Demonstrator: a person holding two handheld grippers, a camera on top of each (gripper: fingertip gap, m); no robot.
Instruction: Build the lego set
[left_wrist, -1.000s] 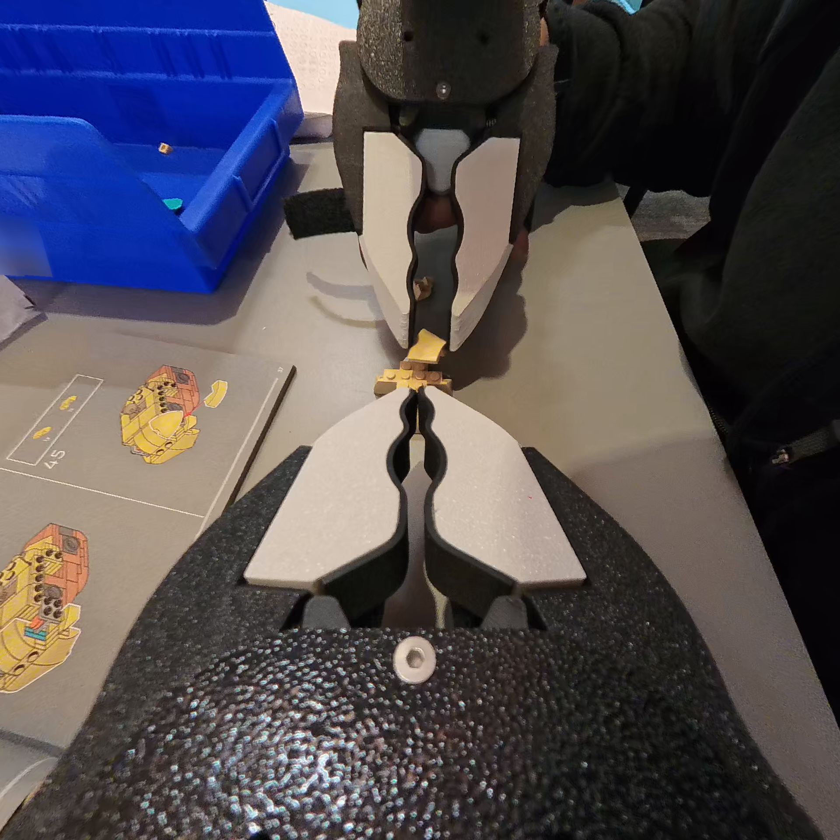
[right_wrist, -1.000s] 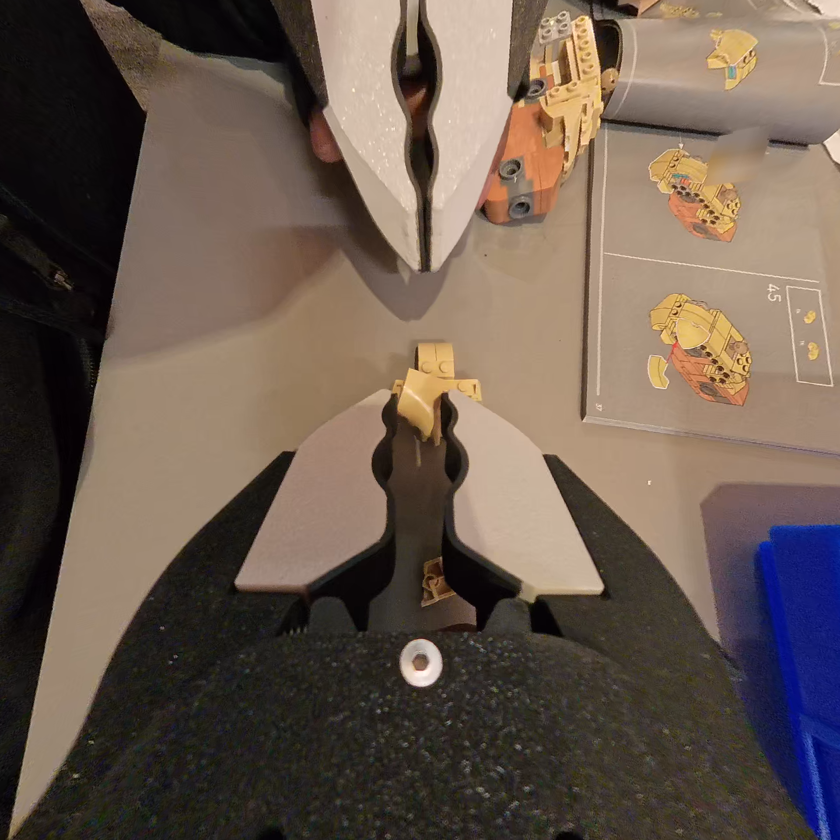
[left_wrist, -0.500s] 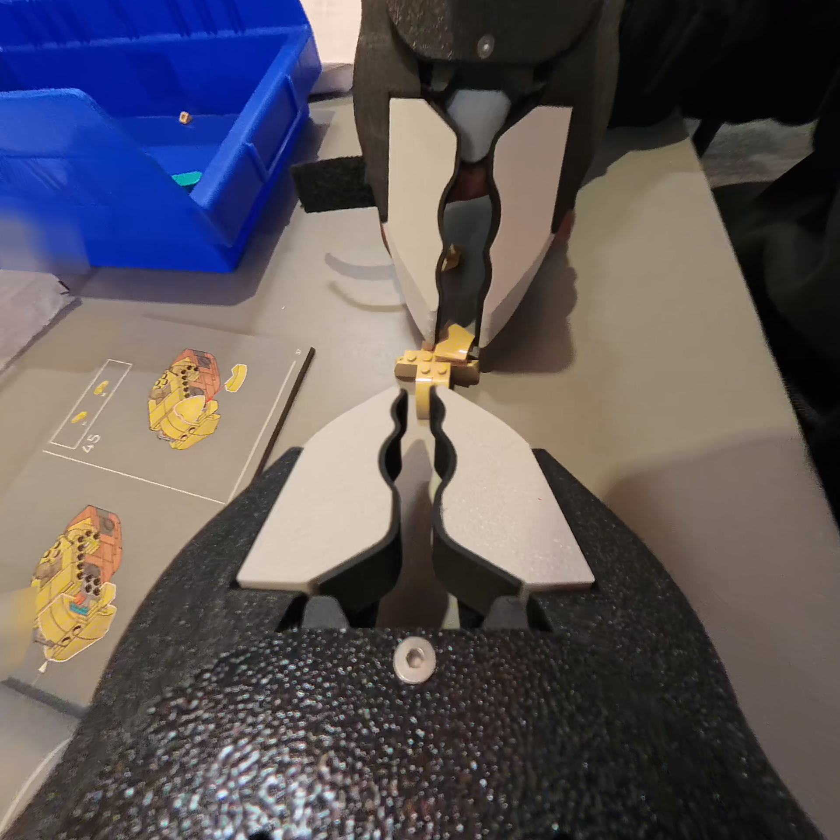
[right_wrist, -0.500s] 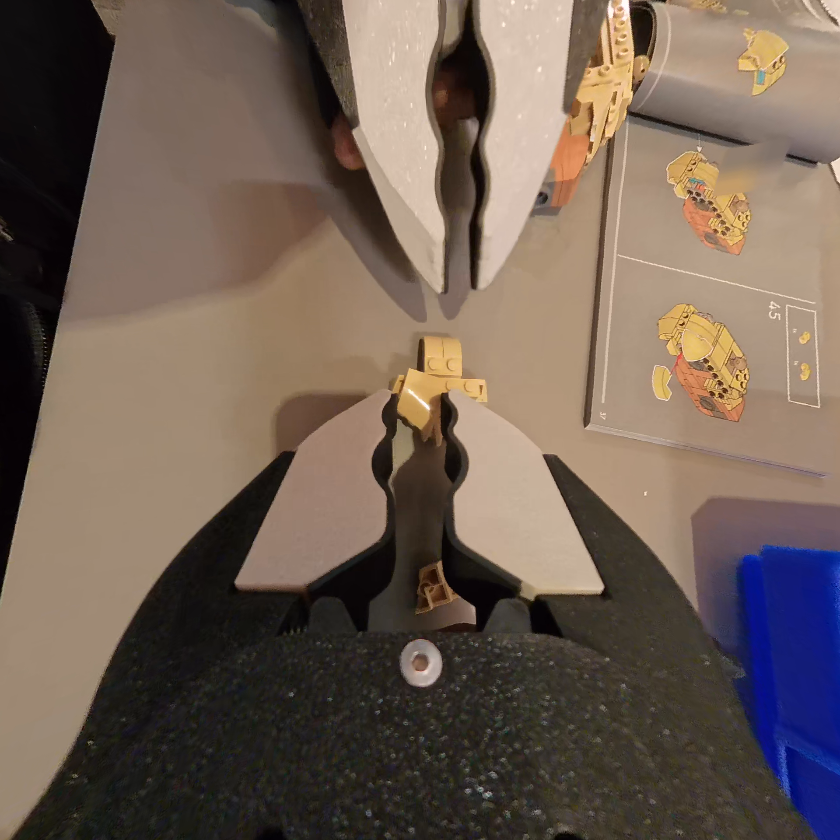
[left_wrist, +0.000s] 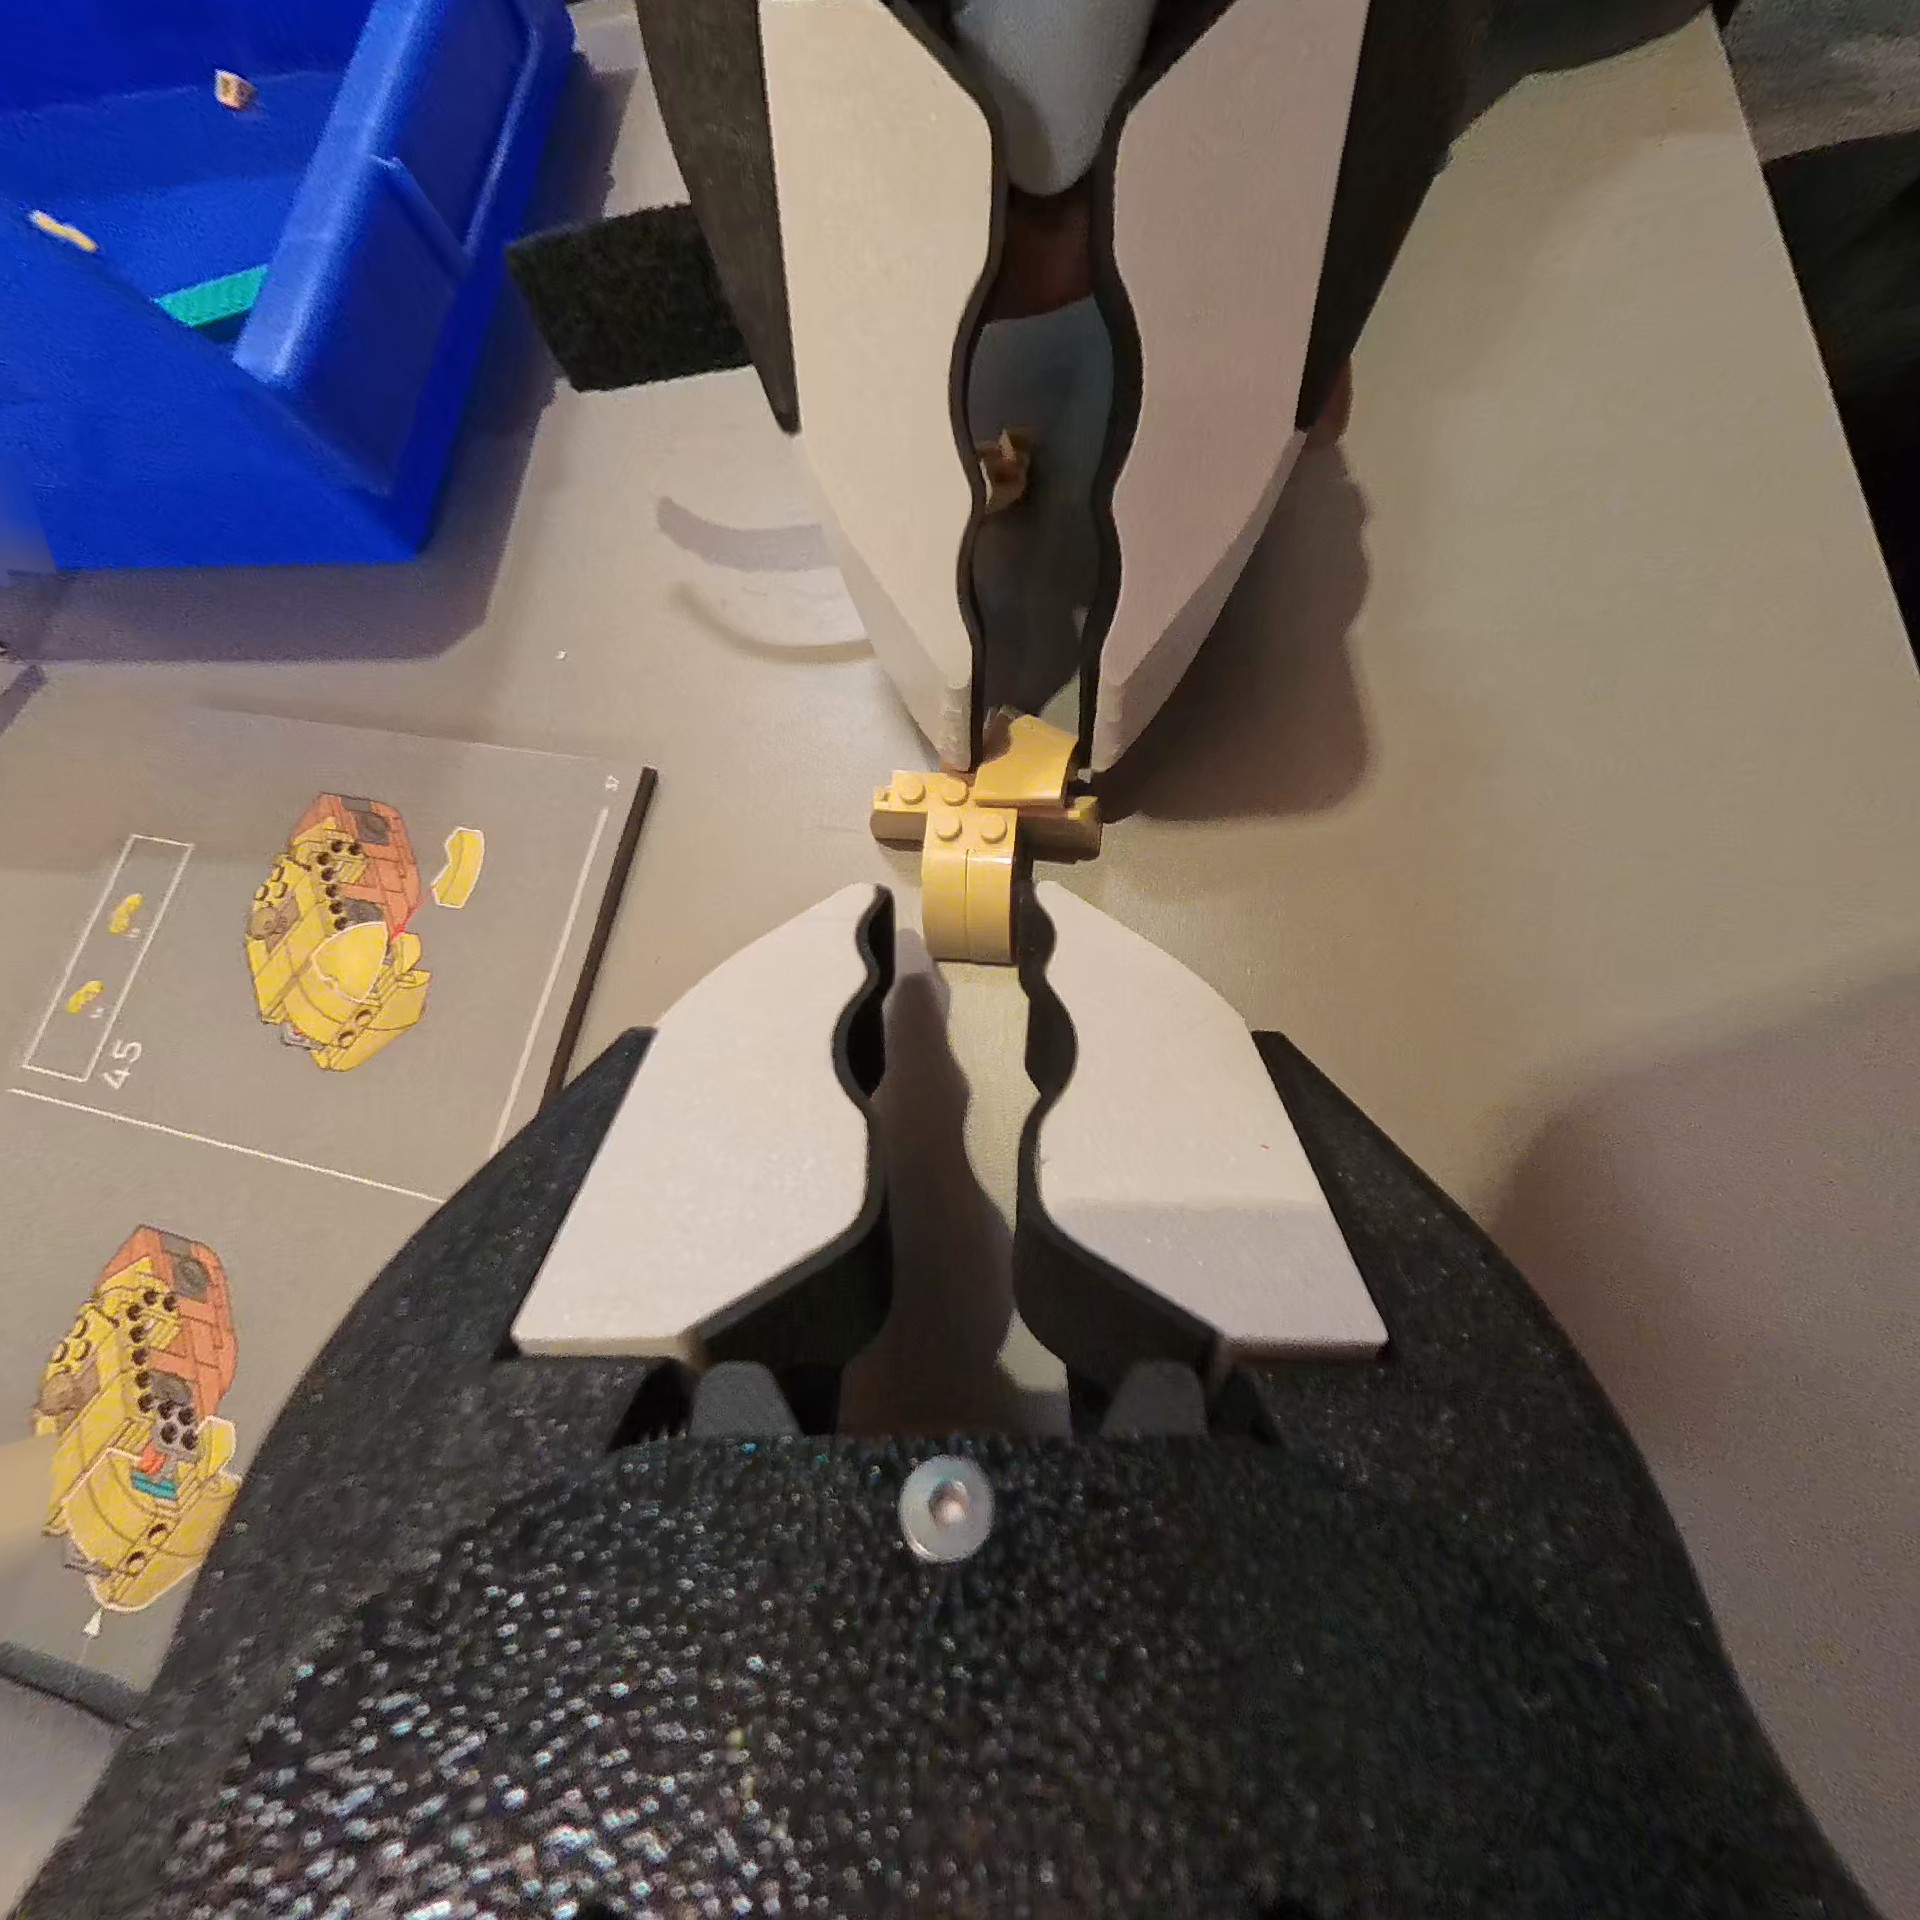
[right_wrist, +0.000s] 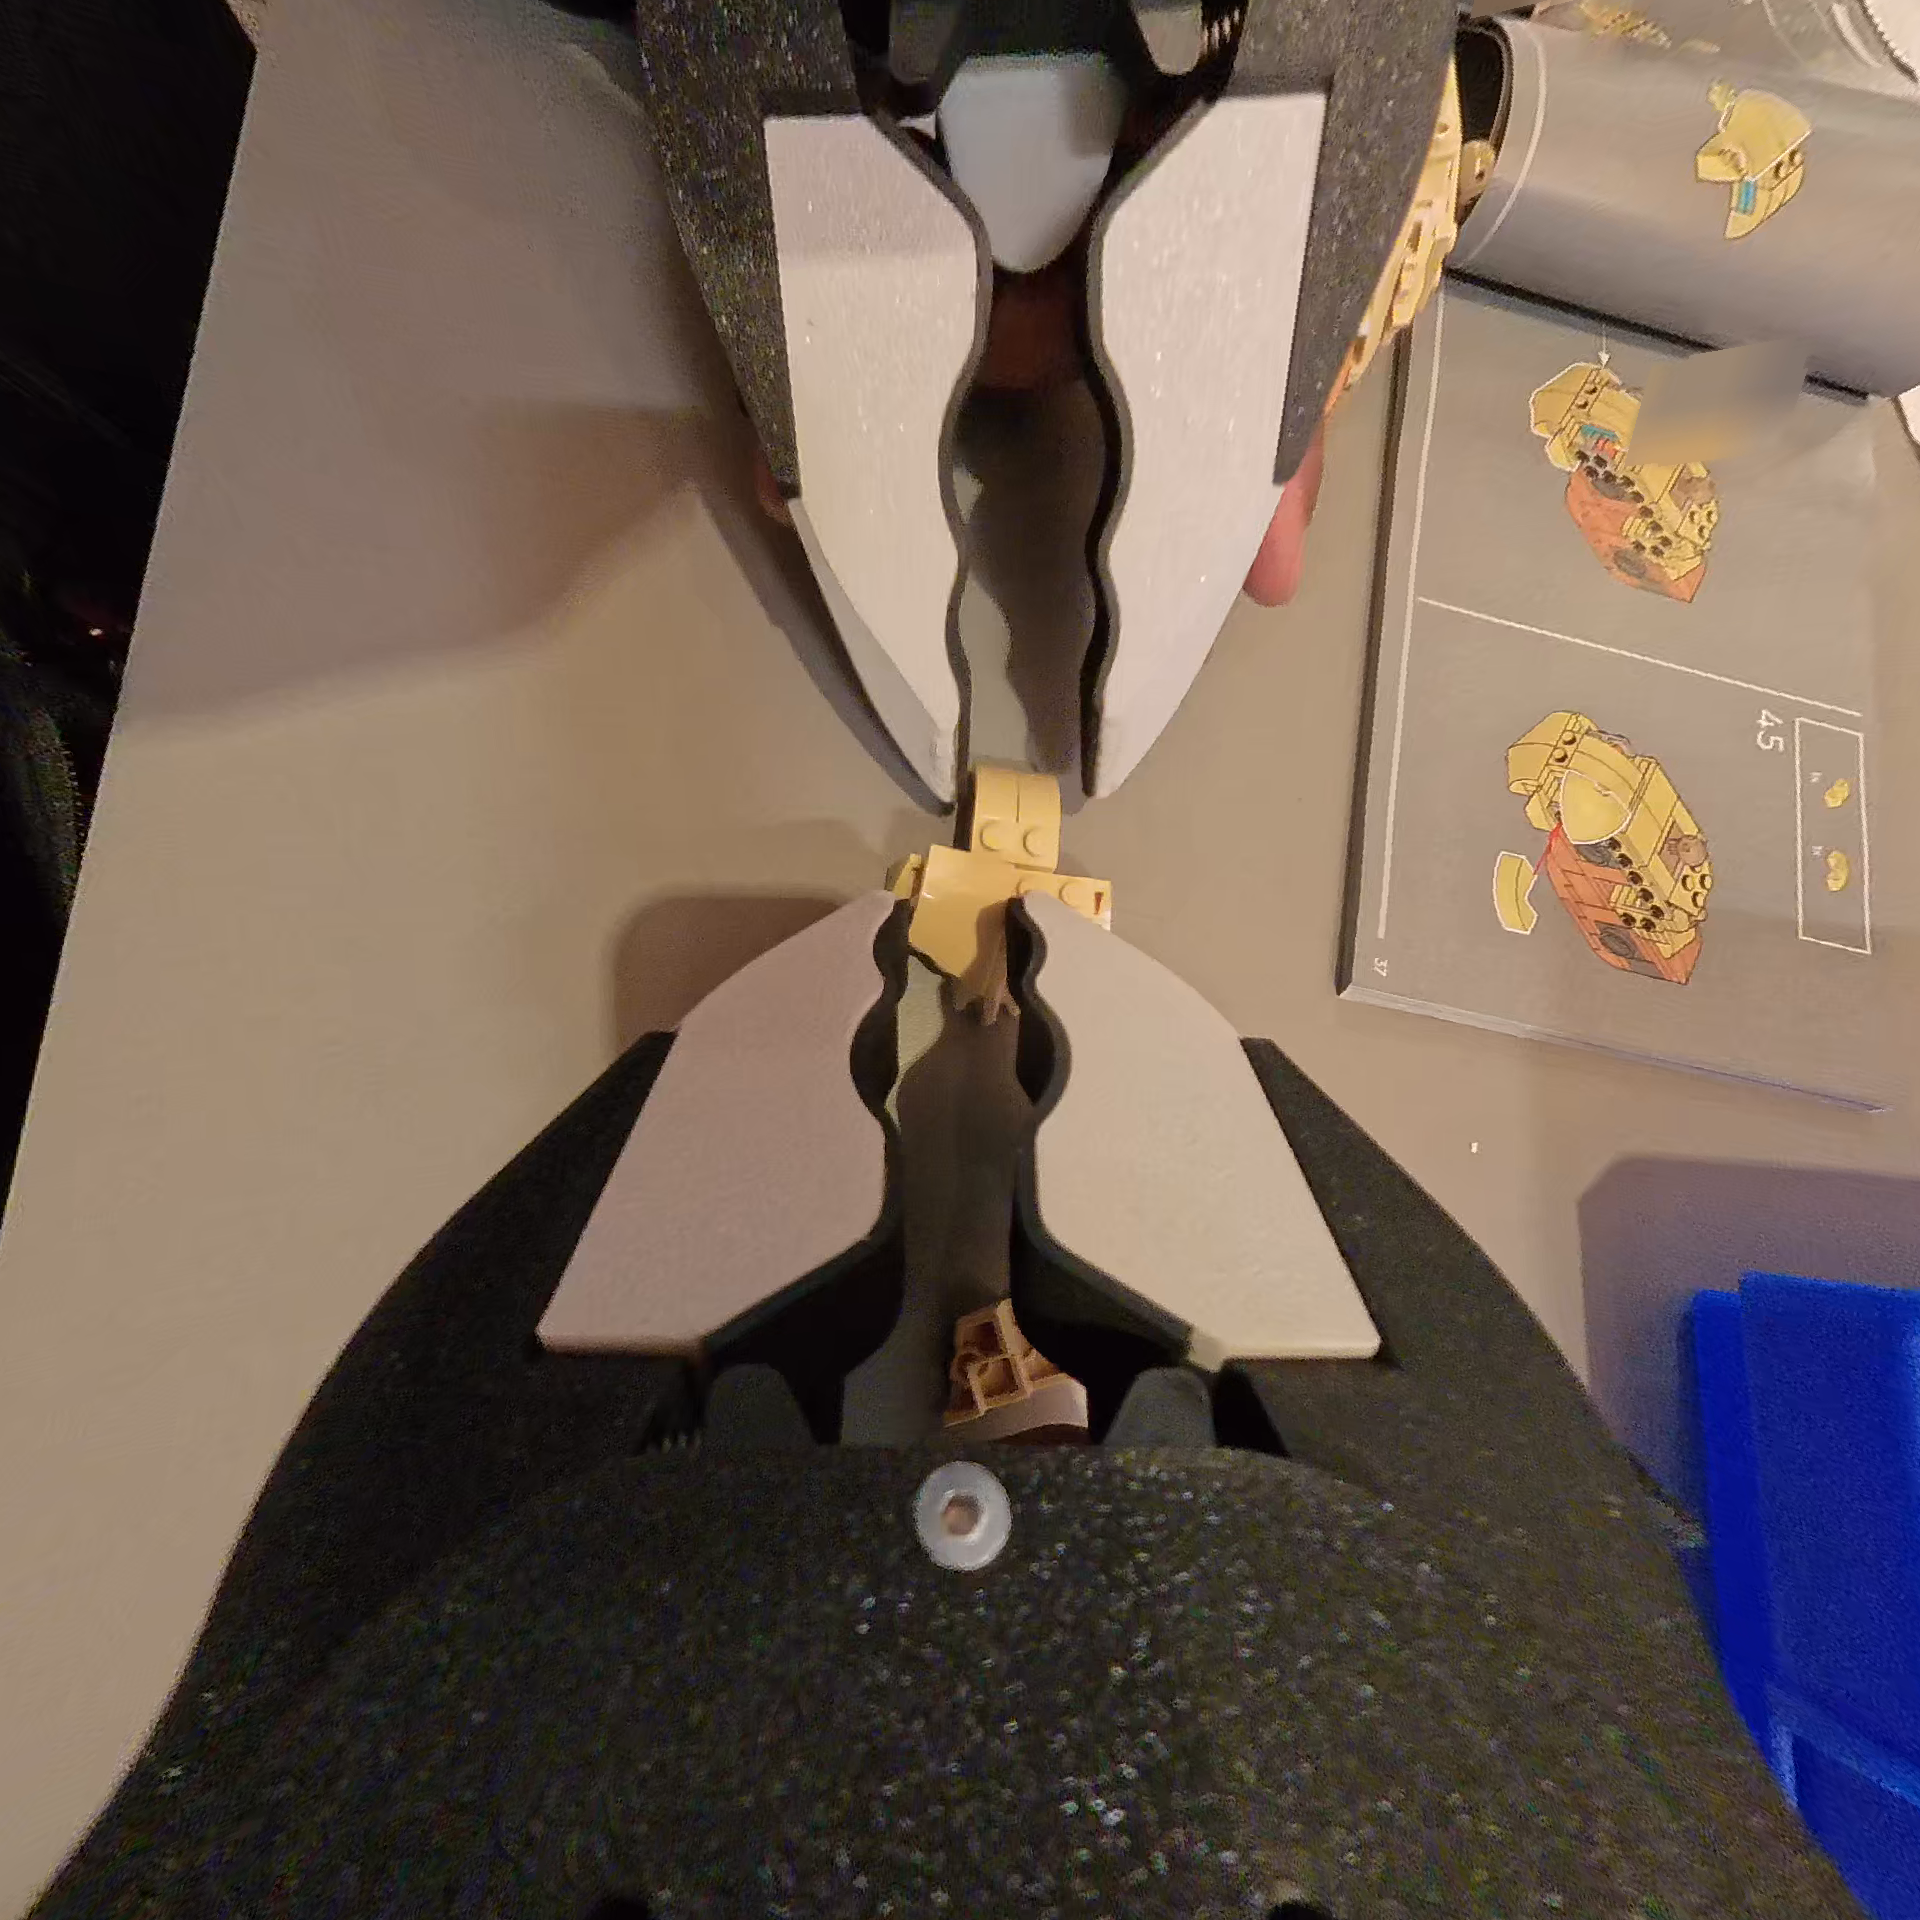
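A small tan brick assembly (left_wrist: 971, 831) sits low over the grey table (left_wrist: 1455, 831) between my two grippers, which face each other. My right gripper (right_wrist: 956, 920) is shut on its sloped end; the left wrist view shows those pads (left_wrist: 1127, 717) pressed on that piece. My left gripper (left_wrist: 961, 914) is open, and the assembly's rounded end (right_wrist: 1023, 810) stands between its fingertips with a visible gap on at least one side. A loose tan piece (right_wrist: 997, 1371) sits deep in the right gripper's throat.
An open instruction booklet (left_wrist: 312, 935) lies beside the grippers and also shows in the right wrist view (right_wrist: 1662, 727). A blue bin (left_wrist: 208, 364) with a few small parts stands beyond it. A partly built tan and orange model (right_wrist: 1423, 239) sits behind the left gripper. My two grippers' fingertips are within a few centimetres of each other.
My left gripper was shut just short of the assembly; it has opened and moved forward, so its tips now flank the rounded end. The right gripper has kept its grip throughout.
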